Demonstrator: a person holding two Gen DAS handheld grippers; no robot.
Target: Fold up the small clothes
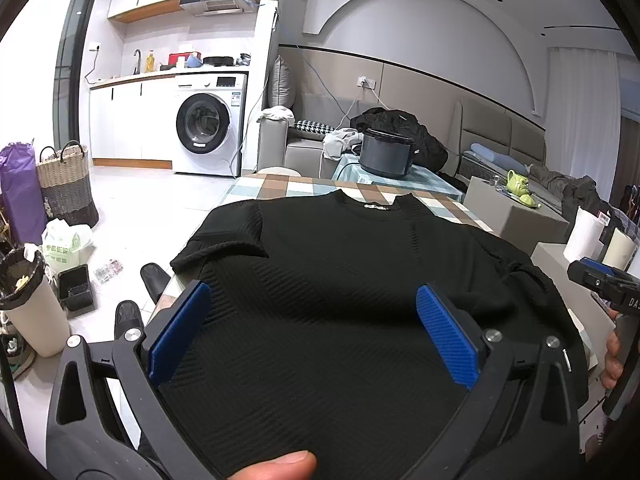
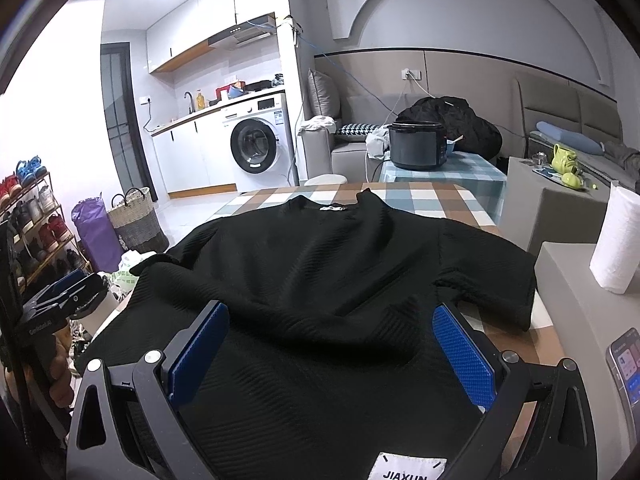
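Note:
A black ribbed short-sleeved top [image 1: 340, 280] [image 2: 320, 280] lies spread flat on the checked table [image 1: 280, 186] [image 2: 432, 200], collar at the far end, both sleeves out to the sides. My left gripper [image 1: 314, 300] hovers open over the near left part of the top, its blue pads [image 1: 180, 332] wide apart with only cloth below. My right gripper [image 2: 332, 328] hovers open over the near right part, blue pads [image 2: 464, 356] likewise apart. Each gripper shows at the other view's edge: the right gripper [image 1: 600, 280] and the left gripper [image 2: 60, 296].
A dark cooker pot [image 1: 386, 152] stands on a second checked table beyond. A paper towel roll [image 2: 616, 240] and a phone [image 2: 626, 364] sit at the right. Bins, bags and a woven basket [image 1: 66, 184] crowd the floor at the left. A thumb [image 1: 280, 466] shows at the bottom.

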